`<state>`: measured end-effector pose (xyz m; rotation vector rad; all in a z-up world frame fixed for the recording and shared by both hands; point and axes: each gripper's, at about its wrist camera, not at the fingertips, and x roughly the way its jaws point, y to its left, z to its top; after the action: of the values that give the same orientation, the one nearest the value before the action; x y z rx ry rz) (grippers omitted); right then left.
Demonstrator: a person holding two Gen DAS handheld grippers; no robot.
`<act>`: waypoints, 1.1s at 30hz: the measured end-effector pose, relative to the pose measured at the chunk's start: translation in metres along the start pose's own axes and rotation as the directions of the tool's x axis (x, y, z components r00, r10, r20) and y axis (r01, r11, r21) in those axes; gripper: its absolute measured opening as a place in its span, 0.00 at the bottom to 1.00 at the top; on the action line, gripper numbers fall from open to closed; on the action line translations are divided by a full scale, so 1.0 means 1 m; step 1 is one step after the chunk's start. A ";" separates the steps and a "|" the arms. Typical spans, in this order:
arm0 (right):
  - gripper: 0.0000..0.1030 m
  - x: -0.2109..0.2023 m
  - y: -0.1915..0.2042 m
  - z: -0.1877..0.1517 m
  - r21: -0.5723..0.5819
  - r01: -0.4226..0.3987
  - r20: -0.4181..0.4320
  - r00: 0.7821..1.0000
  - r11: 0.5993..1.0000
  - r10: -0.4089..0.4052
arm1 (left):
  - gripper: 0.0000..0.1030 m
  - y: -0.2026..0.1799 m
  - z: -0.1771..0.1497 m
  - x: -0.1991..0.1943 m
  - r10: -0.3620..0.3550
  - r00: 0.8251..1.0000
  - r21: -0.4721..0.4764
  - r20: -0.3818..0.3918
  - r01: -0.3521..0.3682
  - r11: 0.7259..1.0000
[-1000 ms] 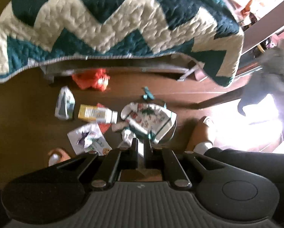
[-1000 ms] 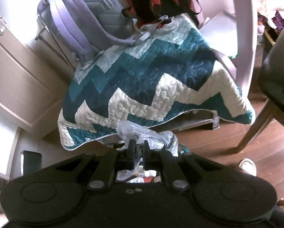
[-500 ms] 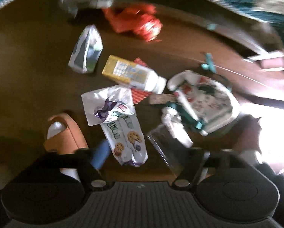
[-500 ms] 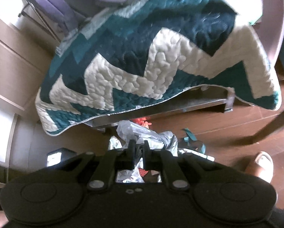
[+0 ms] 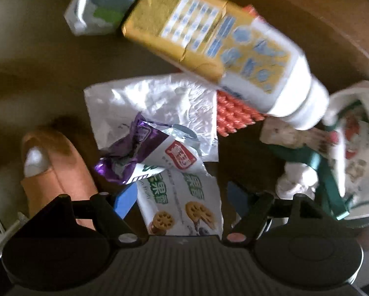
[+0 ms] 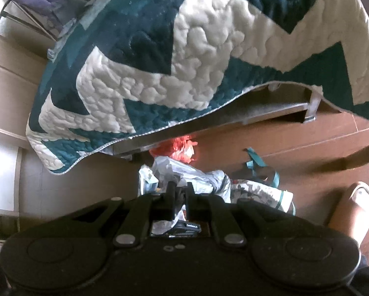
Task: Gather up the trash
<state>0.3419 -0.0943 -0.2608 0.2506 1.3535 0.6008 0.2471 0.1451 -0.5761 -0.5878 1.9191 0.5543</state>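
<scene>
Okay, left gripper (image 5: 182, 198) spread wide over the cookie wrapper (image 5: 184, 197) on the floor, just below the yellow bottle (image 5: 221, 49). I'd pinch flat, low. Right gripper (image 6: 178, 192) clenched on the grey bag (image 6: 184, 172).

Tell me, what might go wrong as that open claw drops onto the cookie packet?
The left gripper straddles the cookie wrapper, whose top lies under the purple wrapper, so both may lift together or slip. The foot in the orange slipper is close beside one finger. The right gripper pinches only a fold of the gray plastic bag, which might tear.
</scene>
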 end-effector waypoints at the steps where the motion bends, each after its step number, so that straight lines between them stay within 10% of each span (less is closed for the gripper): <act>1: 0.06 0.001 0.000 -0.001 -0.001 0.001 -0.002 1.000 1.000 -0.001 | 0.73 -0.001 0.001 0.006 0.006 1.000 0.001 -0.008 -0.006 1.000; 6: 0.06 0.004 -0.004 -0.001 0.021 0.009 -0.011 1.000 1.000 -0.009 | 0.58 -0.002 -0.002 0.017 -0.004 1.000 0.008 -0.026 0.004 1.000; 10: 0.06 0.005 -0.002 -0.001 0.005 0.020 -0.007 1.000 1.000 -0.020 | 0.05 -0.004 -0.009 0.017 -0.051 0.998 0.026 -0.023 0.051 0.998; 24: 0.06 -0.008 -0.003 -0.004 -0.032 0.080 0.068 0.995 0.996 -0.078 | 0.02 0.018 -0.060 -0.045 -0.099 0.994 0.039 0.047 0.098 0.994; 33: 0.06 -0.046 0.012 -0.017 -0.069 0.068 0.182 0.982 0.995 -0.055 | 0.02 0.033 -0.094 -0.166 -0.190 0.954 0.137 0.232 0.162 0.977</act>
<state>0.3183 -0.1123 -0.2203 0.1971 1.1582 0.5621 0.2235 0.1390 -0.3846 -0.5805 1.6350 0.3784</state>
